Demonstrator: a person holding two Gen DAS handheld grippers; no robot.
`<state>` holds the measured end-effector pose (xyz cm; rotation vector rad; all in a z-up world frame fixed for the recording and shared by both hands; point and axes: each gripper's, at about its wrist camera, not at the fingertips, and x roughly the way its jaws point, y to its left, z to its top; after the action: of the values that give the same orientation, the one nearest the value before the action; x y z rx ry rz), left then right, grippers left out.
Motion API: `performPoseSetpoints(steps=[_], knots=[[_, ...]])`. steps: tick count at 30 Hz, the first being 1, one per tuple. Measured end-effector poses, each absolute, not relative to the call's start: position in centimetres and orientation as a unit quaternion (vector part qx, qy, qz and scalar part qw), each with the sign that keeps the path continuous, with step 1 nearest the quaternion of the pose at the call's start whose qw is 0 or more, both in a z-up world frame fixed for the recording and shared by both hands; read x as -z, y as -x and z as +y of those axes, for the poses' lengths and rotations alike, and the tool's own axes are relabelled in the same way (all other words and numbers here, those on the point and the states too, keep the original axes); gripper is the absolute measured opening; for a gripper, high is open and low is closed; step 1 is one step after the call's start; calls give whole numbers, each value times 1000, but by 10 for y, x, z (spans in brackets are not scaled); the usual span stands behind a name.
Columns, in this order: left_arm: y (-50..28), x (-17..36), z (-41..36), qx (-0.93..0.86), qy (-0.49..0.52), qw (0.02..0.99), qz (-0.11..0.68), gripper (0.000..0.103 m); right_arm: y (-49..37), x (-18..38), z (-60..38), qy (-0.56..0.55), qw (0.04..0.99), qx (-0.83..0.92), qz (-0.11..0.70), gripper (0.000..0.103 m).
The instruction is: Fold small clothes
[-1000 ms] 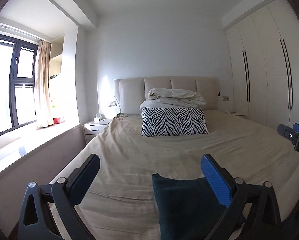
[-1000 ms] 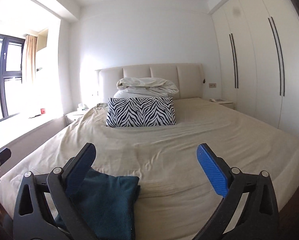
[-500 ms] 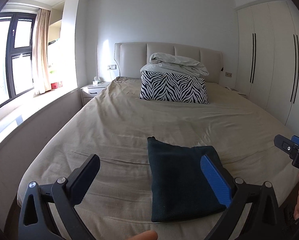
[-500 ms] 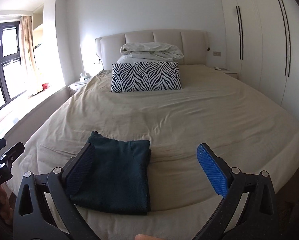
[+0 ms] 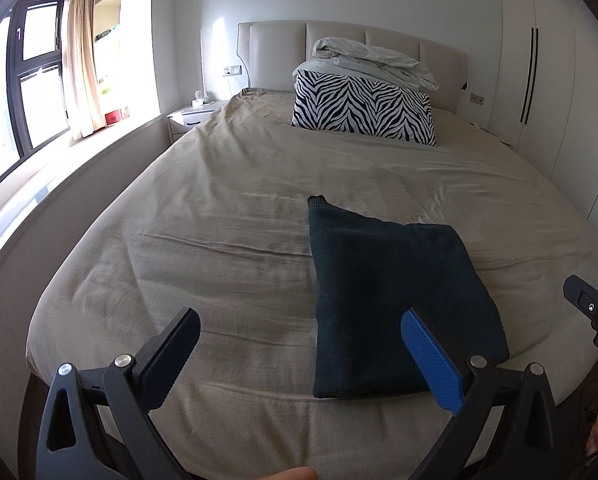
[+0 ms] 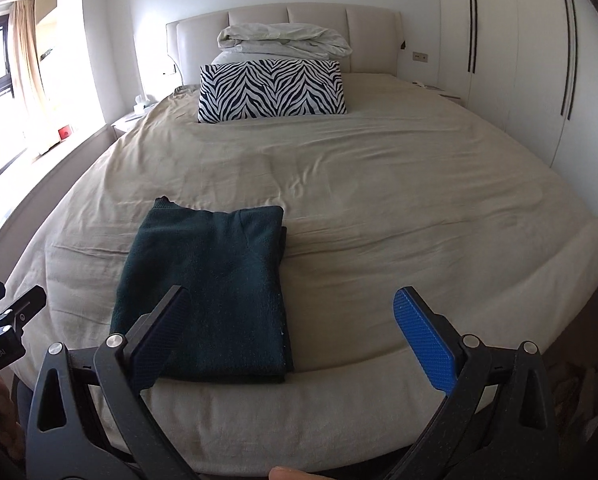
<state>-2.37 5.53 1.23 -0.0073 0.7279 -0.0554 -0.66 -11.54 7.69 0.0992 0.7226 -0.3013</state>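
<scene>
A dark green garment lies folded into a flat rectangle near the foot of the beige bed. In the right wrist view the same garment sits left of centre. My left gripper is open and empty, held above the bed's foot edge, its right finger over the garment's near right part. My right gripper is also open and empty, its left finger in front of the garment's near edge. Each gripper's tip shows at the side of the other's view.
A zebra-print pillow and a bundled white duvet sit by the headboard. White wardrobe doors line the right wall. A window sill and a nightstand are on the left. A fingertip shows at the bottom edge.
Both grippers have risen and tilted down, so the whole folded garment and the bed's foot edge have come into view. Both stayed open.
</scene>
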Motion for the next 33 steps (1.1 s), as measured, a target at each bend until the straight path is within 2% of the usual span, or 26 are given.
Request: performPoseSetpoints(steps=[33], knots=[[16, 10, 56, 33, 11, 918, 395, 103, -1, -62, -104, -24, 914, 130, 384, 103]])
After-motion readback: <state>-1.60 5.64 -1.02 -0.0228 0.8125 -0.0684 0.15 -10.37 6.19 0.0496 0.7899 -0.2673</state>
